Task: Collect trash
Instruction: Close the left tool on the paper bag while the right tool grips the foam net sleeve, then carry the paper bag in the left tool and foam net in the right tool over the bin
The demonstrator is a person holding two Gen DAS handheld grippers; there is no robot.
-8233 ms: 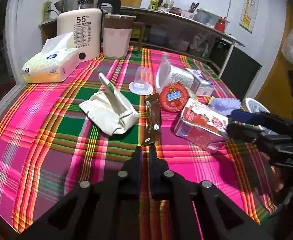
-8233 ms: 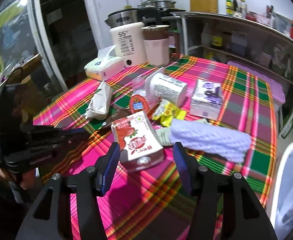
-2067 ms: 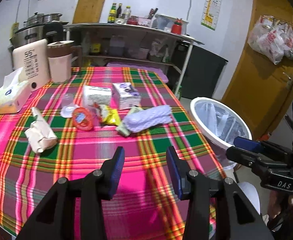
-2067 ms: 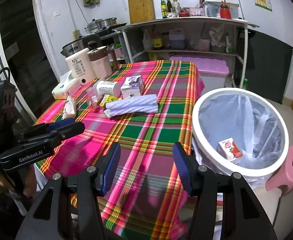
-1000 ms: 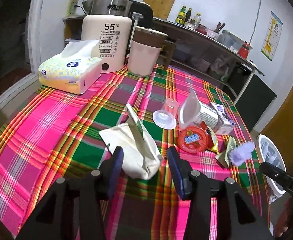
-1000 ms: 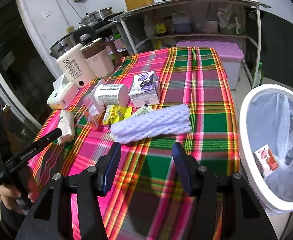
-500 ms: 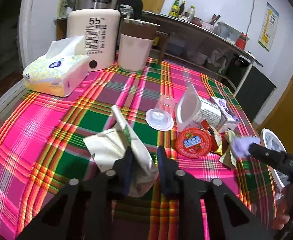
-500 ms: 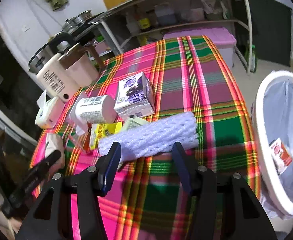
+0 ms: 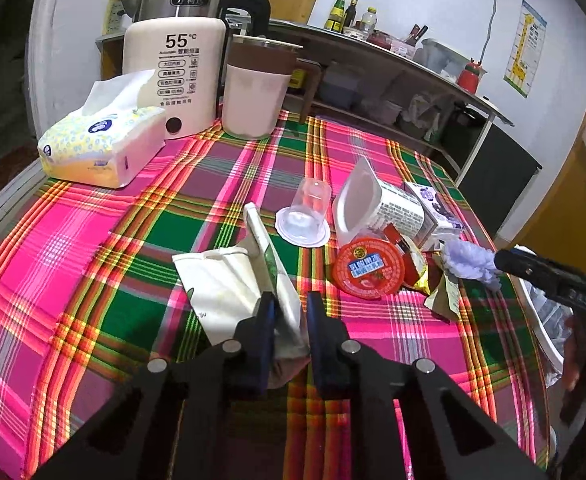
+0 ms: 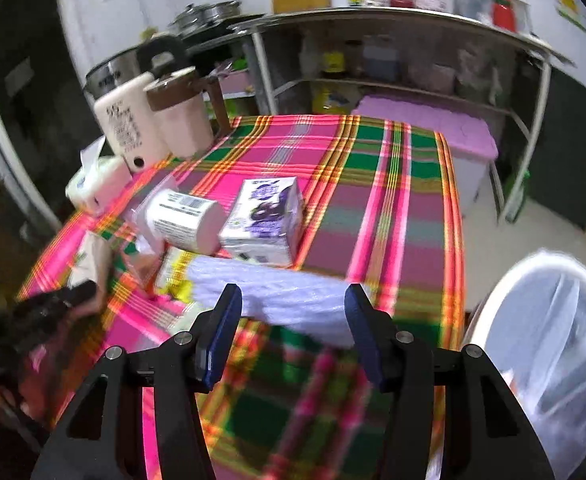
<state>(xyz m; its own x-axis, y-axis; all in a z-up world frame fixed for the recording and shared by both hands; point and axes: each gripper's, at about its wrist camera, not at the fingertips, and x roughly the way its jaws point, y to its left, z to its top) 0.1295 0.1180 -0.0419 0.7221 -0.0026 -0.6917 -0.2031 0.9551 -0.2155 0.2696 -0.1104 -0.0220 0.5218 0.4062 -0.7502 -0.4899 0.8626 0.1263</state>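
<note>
A crumpled white pouch lies on the plaid tablecloth. My left gripper is closing on its upright fold, a pad against each side. Beyond it lie a clear cup, a red-lidded tub, a white carton, a purple-print box and a lilac foam net. My right gripper hovers open just over the foam net, nothing between its pads. In the left wrist view its dark fingers reach in beside the net's end.
A white bin lined with a clear bag stands off the table's right corner. At the back left stand a tissue pack, a cream kettle and a pink jug. Metal shelves run behind the table.
My left gripper's jaws have narrowed from wide apart to pinching the white pouch's fold. My right gripper has moved in over the foam net, away from the bin.
</note>
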